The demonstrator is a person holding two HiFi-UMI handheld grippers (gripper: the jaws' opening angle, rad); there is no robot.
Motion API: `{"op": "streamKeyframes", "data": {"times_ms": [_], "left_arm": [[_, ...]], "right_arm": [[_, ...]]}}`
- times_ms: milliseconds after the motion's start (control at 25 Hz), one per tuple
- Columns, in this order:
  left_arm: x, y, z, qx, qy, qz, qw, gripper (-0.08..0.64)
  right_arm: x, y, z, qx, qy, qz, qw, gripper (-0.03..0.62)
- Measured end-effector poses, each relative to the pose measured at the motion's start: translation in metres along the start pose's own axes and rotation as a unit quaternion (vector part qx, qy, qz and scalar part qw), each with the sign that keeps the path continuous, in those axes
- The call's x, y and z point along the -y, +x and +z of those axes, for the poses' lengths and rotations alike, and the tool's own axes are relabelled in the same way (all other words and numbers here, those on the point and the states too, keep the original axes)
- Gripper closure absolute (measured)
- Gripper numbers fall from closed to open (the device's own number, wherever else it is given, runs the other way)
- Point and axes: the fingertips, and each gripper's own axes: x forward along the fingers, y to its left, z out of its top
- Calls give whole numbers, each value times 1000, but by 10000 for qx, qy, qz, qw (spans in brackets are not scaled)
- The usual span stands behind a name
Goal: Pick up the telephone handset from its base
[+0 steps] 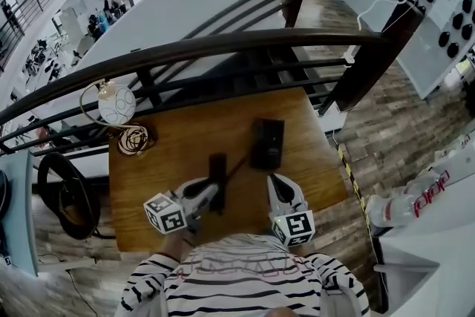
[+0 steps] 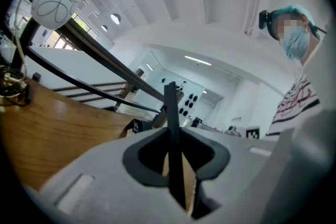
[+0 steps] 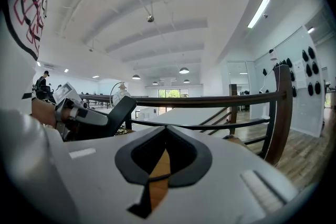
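1. Because the left claw [image 1: 208, 197] is clamped across the thin section of the handset [image 1: 217, 168], the hold looks slim. My guess is that a quick swing could let the smooth black plastic pivot or slide between the pads.
2. The handset is off its base [image 1: 268, 143]. It is held just to the left of the base and nearer the person, over the tabletop [image 1: 185, 130].
3. A dark cord [image 1: 239, 168] still joins handset and base. Pulling much farther would likely draw it taut, and that could drag the light base across the slick wood or tug the handset askew in the grip.
4. The right claw [image 1: 275, 181] is closed on nothing and sits near the base's front edge. As it stands it pins nothing down, so the base is free to slide.
5. The handset is a long, narrow, matte black bar, and the base is a flat dark rectangle.
6. The tabletop is warm brown wood with a soft sheen and square edges.
7. A lamp [image 1: 116, 104] with a white patterned globe on a thin metal hoop stands at the far left corner, well apart from the claws.
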Motion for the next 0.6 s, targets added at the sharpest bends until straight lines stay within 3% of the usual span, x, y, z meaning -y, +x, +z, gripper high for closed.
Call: {"op": "streamKeyframes", "data": {"times_ms": [600], "left_arm": [[-14,-18,-1,177,-33,151,9997,486]], "right_arm": [[-16,15,-5,-57,-73,172,9998,591]]}}
